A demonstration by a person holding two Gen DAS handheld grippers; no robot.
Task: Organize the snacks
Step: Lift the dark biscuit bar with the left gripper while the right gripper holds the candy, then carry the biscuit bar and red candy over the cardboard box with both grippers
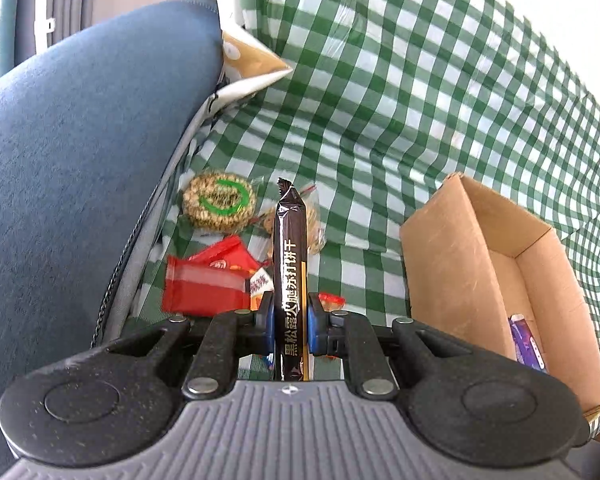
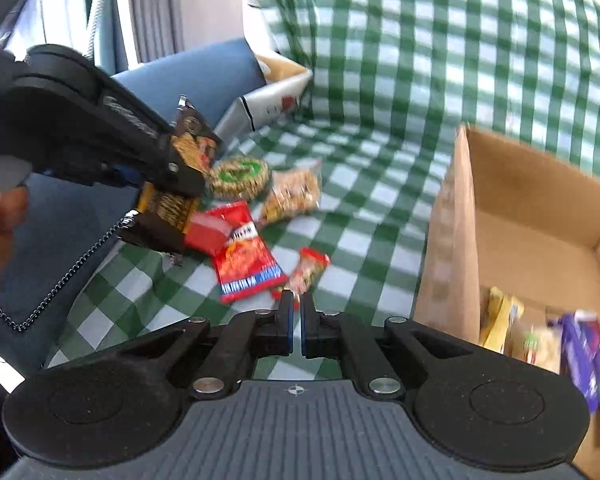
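Note:
My left gripper (image 1: pixel 291 320) is shut on a black cracker packet (image 1: pixel 290 264), held upright above the snack pile; it also shows in the right wrist view (image 2: pixel 172 184). A round grain cake (image 1: pixel 219 200), red packets (image 1: pixel 208 284) and a peanut bag (image 2: pixel 292 196) lie on the green checked cloth (image 1: pixel 380 100). A cardboard box (image 1: pixel 500 248) stands to the right and holds a purple packet (image 1: pixel 526 340). My right gripper (image 2: pixel 296 320) is shut and empty above a small red snack (image 2: pixel 310 268), left of the box (image 2: pixel 540 220).
A blue cushion (image 1: pixel 80 160) borders the cloth on the left. A white and tan box (image 1: pixel 248 64) stands at the back. The cardboard box also holds yellow and purple packets (image 2: pixel 500 320) in the right wrist view.

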